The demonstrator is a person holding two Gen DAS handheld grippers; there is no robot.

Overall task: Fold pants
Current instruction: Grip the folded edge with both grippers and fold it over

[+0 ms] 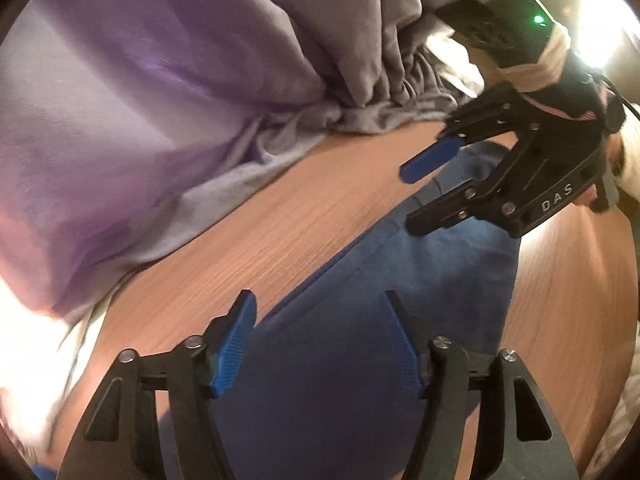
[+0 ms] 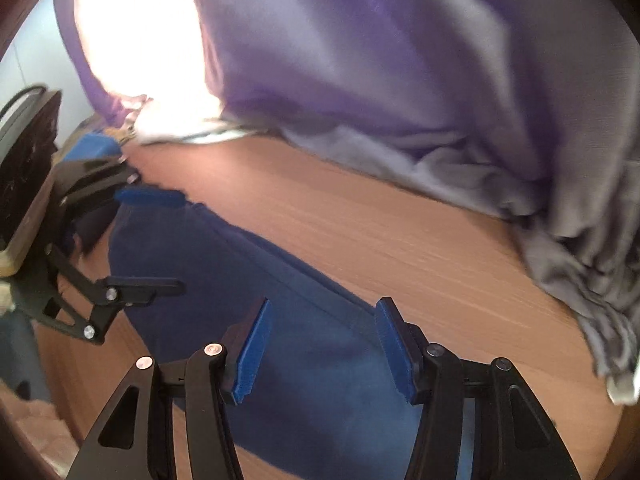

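Both tongs wide open over the blue pants

So the dark blue fabric pants [image 1: 340, 344] are lying flat on the light brown wood-grain tabletop [image 1: 248, 240], stretched out in a long strip that runs under both tools. The left tongs [image 1: 318, 344] hang low over one end of the cloth, angled down and forward, with their blue ribbed pads [image 1: 236, 350] spread far apart and nothing between them. I can't tell if the tips actually touch the fabric.

The right tongs [image 1: 420, 196] come in from the other end, pointing back toward the left ones, also gaping wide and holding nothing. From the right wrist view they [image 2: 324, 348] sit just above the pants [image 2: 256, 280] the same way, and the left tongs [image 2: 164, 236] show up across the cloth, open too.

Along the far edge of the tabletop there's a bunched purple-grey curtain [image 1: 168, 92] with its hem pooling on the wood
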